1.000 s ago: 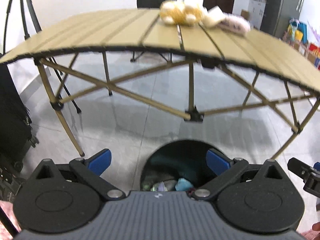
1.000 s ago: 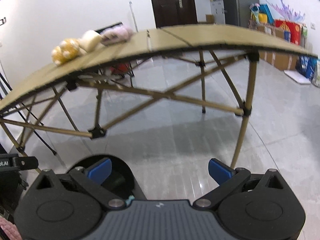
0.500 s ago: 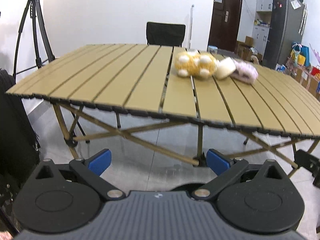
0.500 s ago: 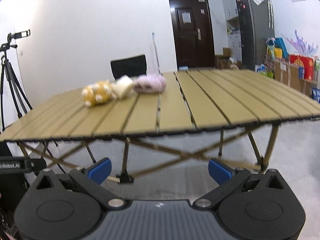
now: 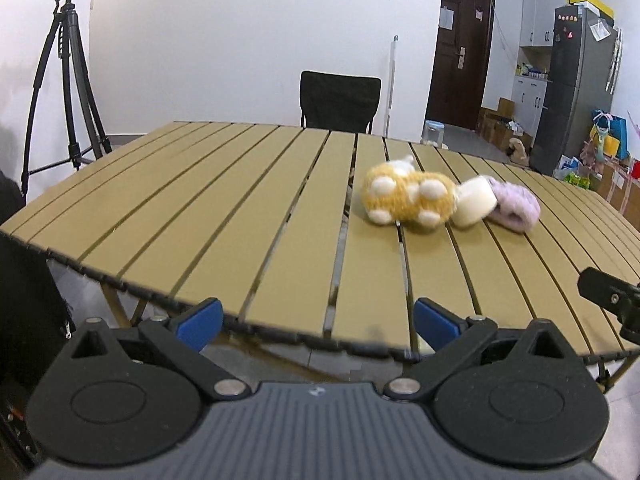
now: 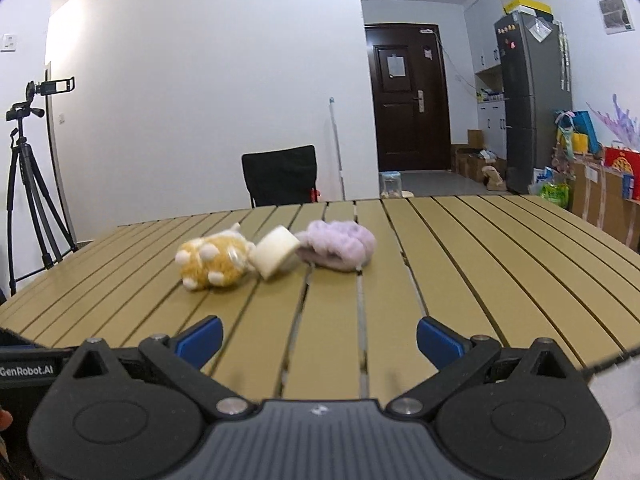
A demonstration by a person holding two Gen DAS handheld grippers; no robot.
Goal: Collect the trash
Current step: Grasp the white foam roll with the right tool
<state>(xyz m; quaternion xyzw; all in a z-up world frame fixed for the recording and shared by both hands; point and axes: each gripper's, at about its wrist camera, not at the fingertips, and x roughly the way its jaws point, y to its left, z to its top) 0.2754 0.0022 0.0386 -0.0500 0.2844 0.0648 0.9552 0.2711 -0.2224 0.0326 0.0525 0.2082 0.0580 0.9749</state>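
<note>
Items for collection sit in a touching row on the slatted surface (image 5: 248, 216): yellow plush (image 5: 408, 200), cream roll (image 5: 476, 206), purple plush (image 5: 516, 206). Left tool (image 5: 318, 320) is open and empty at the near edge, row at 1 o'clock. Right tool (image 6: 318, 336) is open and empty over the surface, row at 11 to 12 o'clock. Black chair (image 6: 280, 176) stands behind the surface.

Legible text: one item. "GenRobot.AI", white lettering on a black device body (image 6: 24, 370), at 9 o'clock from the right gripper (image 6: 318, 340), first letter cut by the frame edge. Papers on the door (image 6: 394, 66) and fridge magnets (image 6: 510, 38): unreadable.
</note>
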